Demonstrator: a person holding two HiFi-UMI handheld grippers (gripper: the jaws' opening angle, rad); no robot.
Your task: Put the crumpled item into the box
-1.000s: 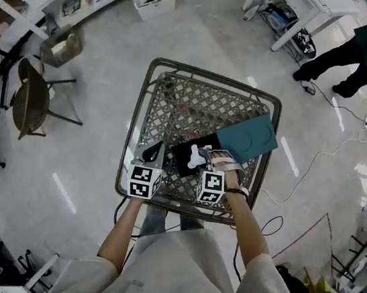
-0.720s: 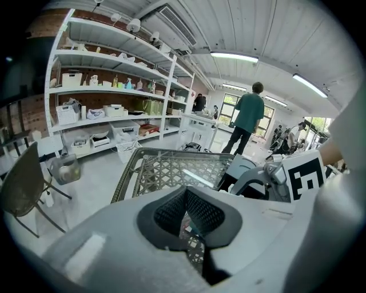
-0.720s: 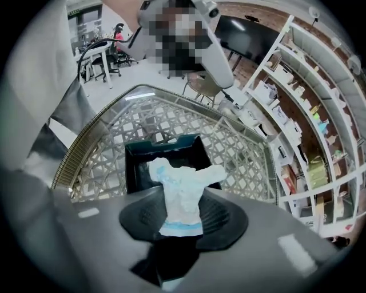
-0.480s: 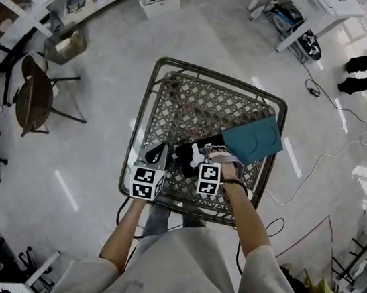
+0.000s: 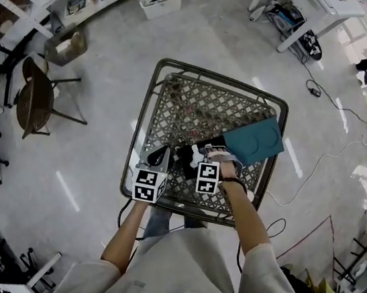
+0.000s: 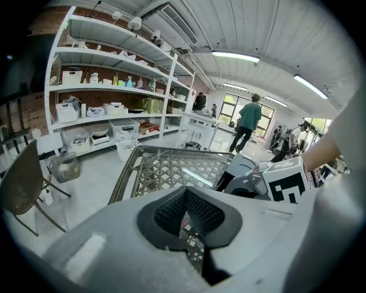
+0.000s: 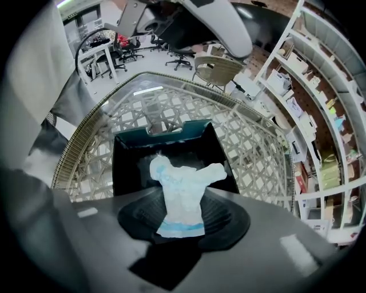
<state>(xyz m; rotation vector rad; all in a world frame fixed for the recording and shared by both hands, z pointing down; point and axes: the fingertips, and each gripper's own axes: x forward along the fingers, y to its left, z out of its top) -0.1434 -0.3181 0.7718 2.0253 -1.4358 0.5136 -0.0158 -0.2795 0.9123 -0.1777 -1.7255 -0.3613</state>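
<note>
Crumpled item: a white wad with pale blue markings [image 7: 182,191], standing upright between the pads of the right gripper [image 7: 183,222], whose jaws are opening.
Position: poised over the near edge of the box's open mouth.
Box: black inside [image 7: 130,160], open and level on a lattice tabletop [image 5: 196,107].
Lid: teal [image 5: 252,140], folded back on the far side.

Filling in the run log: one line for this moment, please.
right gripper: jaws opening, crumpled item between them, over box | left gripper: shut, empty
</note>
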